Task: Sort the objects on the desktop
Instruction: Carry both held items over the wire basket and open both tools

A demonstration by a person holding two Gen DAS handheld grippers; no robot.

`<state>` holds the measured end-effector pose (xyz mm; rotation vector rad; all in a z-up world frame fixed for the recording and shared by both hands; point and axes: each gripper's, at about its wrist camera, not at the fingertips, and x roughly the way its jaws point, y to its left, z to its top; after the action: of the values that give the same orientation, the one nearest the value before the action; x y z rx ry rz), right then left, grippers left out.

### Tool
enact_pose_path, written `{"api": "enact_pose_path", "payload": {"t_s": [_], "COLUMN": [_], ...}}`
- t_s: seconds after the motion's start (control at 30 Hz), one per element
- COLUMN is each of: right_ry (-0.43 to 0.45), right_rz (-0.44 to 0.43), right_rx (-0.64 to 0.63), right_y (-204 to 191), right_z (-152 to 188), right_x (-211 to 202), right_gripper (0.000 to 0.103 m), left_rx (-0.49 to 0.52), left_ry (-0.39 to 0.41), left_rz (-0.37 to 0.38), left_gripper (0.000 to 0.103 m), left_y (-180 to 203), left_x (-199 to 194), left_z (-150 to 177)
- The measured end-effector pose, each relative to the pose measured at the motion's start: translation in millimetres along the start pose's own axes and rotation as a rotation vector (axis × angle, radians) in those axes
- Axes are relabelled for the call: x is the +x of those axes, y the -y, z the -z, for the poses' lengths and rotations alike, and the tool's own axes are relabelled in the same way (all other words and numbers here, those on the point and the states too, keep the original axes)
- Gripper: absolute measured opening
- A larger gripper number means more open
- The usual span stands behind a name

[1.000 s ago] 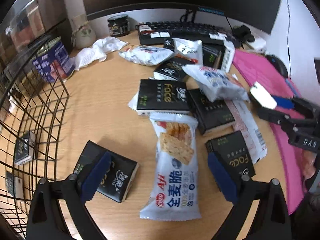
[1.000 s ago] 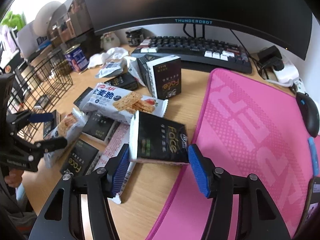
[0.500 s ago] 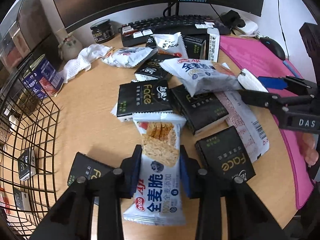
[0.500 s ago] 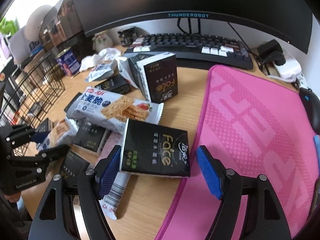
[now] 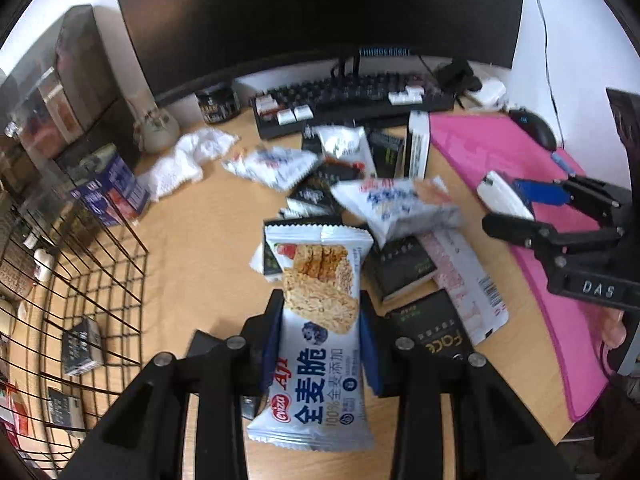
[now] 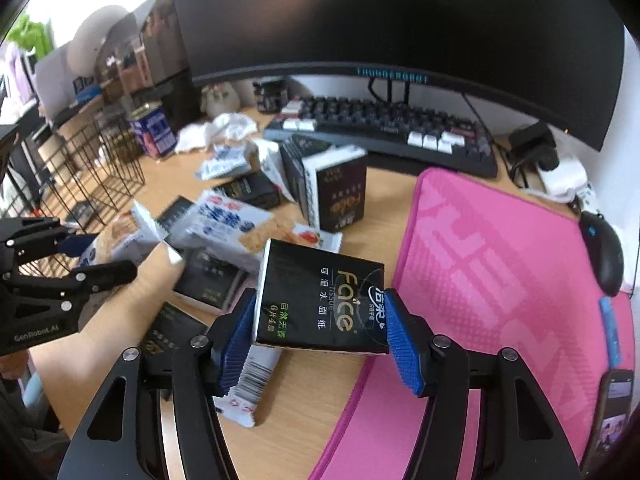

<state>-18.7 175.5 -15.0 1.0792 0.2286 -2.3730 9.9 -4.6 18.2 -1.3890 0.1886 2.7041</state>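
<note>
My left gripper point(image 5: 320, 344) is shut on a white cracker packet point(image 5: 316, 340) and holds it above the desk. My right gripper point(image 6: 320, 336) is shut on a black Face tissue pack point(image 6: 320, 300), lifted over the edge of the pink mat. The right gripper also shows in the left wrist view point(image 5: 516, 204), holding the pack edge-on. The left gripper shows in the right wrist view point(image 6: 92, 254). A pile of black tissue packs point(image 5: 404, 264) and white snack packets point(image 5: 396, 204) lies on the wooden desk point(image 5: 200, 240).
A black wire basket point(image 5: 80, 292) with a few small packs stands at the left. A keyboard point(image 5: 356, 100), monitor point(image 5: 320, 12), jar point(image 5: 218, 106), crumpled cloth point(image 5: 184, 160) and blue tin point(image 5: 112, 188) line the back. A pink mat point(image 6: 500, 280) and mouse point(image 6: 606, 252) lie right.
My left gripper closed on the cracker packet and lifted it off the desk. My right gripper closed on the black tissue pack and raised it.
</note>
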Motion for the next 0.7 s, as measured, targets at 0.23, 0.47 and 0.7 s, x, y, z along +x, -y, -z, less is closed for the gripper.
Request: {"api": "enact_pose_path", "payload": {"t_s": [0.23, 0.47, 0.7], "right_ry": [0.057, 0.113, 0.104], "right_rz": [-0.065, -0.188, -0.308], "right_rx": [-0.129, -0.321, -0.483], "right_y": [-54.5, -153.2, -265.6], "right_z": [-37.0, -92.6, -123.1], "right_x": [-21.4, -27.1, 1.2], "right_gripper": [0.06, 0.06, 0.06], "left_rx": [-0.06, -0.202, -0.345], "left_ry": [0.117, 0.163, 0.107], "left_rz": [-0.028, -0.167, -0.316], "left_gripper": [0.038, 0.038, 0.038], "left_y": [-38.7, -122.6, -199.7], "left_x": [-59.5, -107.4, -106.4], "left_z": [-11.7, 7.9, 50.0]}}
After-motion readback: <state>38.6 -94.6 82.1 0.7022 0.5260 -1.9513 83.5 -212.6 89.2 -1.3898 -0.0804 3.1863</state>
